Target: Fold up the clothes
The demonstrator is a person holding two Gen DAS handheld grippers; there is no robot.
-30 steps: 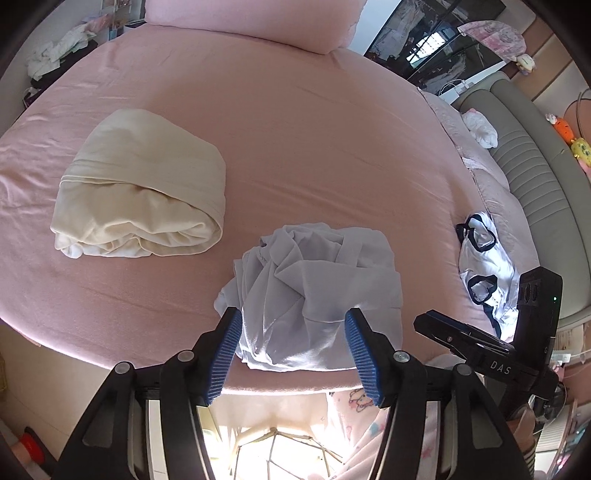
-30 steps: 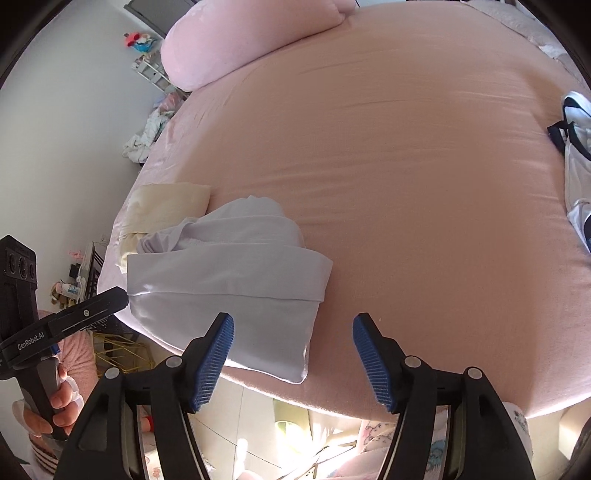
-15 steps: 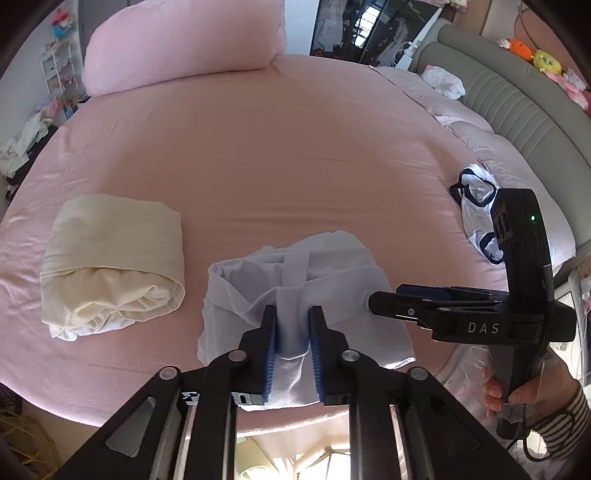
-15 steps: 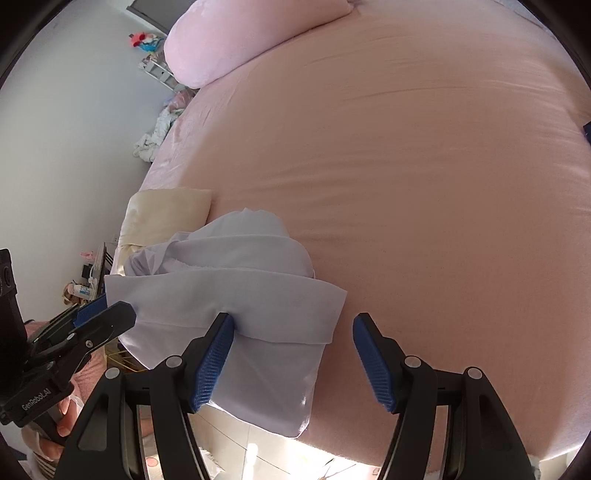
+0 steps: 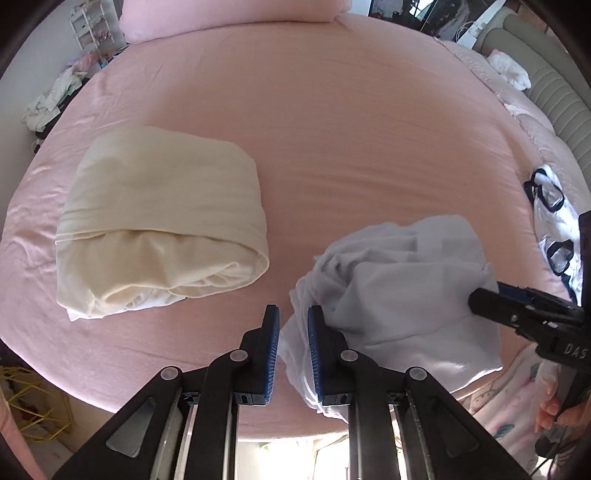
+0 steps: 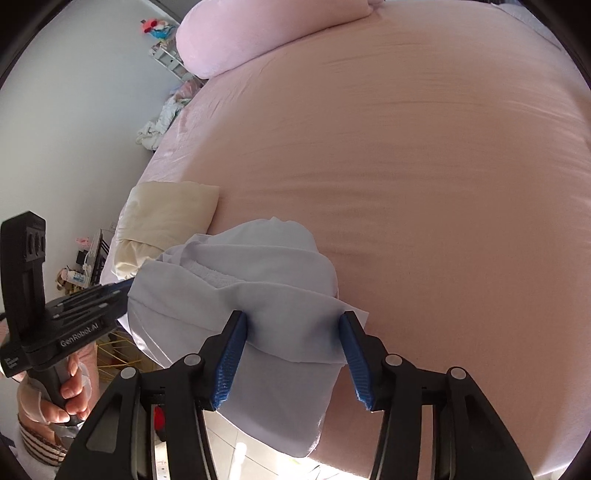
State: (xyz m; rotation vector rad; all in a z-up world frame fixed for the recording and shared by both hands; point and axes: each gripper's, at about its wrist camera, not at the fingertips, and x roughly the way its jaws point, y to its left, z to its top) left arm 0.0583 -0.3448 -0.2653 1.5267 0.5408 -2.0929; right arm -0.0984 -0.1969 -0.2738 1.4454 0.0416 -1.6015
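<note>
In the left wrist view, the left gripper (image 5: pixel 291 347) has its blue-padded jaws nearly together, pinching a hanging corner of the pale lilac garment (image 5: pixel 402 291) at the near edge of the pink bed (image 5: pixel 351 122). The garment lies crumpled near that edge, towards the right side of the bed. The right gripper (image 5: pixel 480 295) enters from the right, its tip touching the garment's right side; its body carries the white letters "DAS", and whether its jaws are apart cannot be told in this view. One folded cream garment (image 5: pixel 162 218) lies near the left of the near edge, apart from the lilac one. One white piece with dark trim (image 5: pixel 554 218) lies at the right edge, and one pink pillow (image 5: pixel 229 14) at the far edge. In the right wrist view, the right gripper (image 6: pixel 291 350) has its jaws wide apart, with a fold of the pale lilac garment (image 6: pixel 258 295) lying between them, unclamped. The left gripper (image 6: pixel 125 290), marked "GenRobot.AI", grips the garment's left edge and is held by a hand (image 6: pixel 62 395). The cream garment (image 6: pixel 162 218) sits just beyond the lilac one, along the bed's (image 6: pixel 424 147) left edge.
</note>
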